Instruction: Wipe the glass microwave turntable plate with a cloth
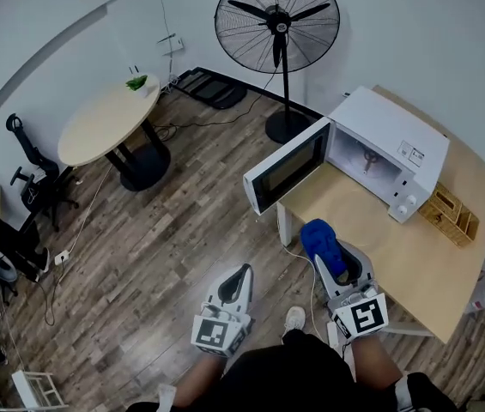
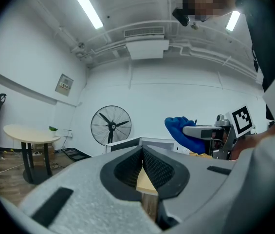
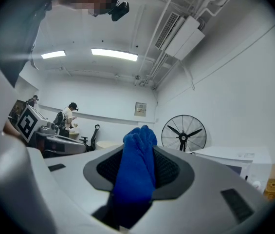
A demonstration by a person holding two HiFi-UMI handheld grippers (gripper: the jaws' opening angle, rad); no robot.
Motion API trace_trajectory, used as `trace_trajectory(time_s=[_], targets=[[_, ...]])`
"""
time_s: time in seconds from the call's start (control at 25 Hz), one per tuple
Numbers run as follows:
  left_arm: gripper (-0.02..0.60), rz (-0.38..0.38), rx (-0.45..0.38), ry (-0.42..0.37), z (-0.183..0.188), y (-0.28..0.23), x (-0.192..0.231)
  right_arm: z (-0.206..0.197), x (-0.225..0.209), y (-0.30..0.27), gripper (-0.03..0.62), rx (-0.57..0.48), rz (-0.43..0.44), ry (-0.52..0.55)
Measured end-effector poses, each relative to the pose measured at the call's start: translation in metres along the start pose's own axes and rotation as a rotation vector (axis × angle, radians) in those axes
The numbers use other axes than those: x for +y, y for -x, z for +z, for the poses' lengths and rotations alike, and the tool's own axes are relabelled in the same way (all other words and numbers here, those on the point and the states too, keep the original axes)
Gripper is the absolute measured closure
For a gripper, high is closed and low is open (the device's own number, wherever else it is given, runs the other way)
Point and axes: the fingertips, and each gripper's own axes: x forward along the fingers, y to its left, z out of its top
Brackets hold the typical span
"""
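Blue cloth (image 1: 318,237) bunched in right gripper (image 1: 335,263)

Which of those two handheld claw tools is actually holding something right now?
The right gripper: its jaws are clamped on a blue cloth. The left gripper has its jaws closed together with nothing between them.
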Motion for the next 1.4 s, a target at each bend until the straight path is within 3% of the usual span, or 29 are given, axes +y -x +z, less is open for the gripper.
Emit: trace_trajectory(time_s=[0.4, 0.76, 1.2, 1.4], targets=[[0.58, -0.003, 0.011, -0.008, 0.007, -0.115, 0.01, -0.026, -0.09, -0.05, 0.441, 0.055, -0.012, 0.011], [0.58, -0.081, 0.024, 0.008, 0.004, -0.181, 0.008, -0.028, -0.119, -0.074, 0.438, 0.047, -0.02, 0.041], [0.58, -0.292, 0.023, 0.006, 0.009, -0.272, 0.004, -0.028, -0.177, -0.11, 0.436, 0.058, -0.196, 0.02], [0.58, -0.452, 0.028, -0.009, 0.014, -0.305, -0.012, -0.035, -0.197, -0.118, 0.436, 0.087, -0.299, -0.003]])
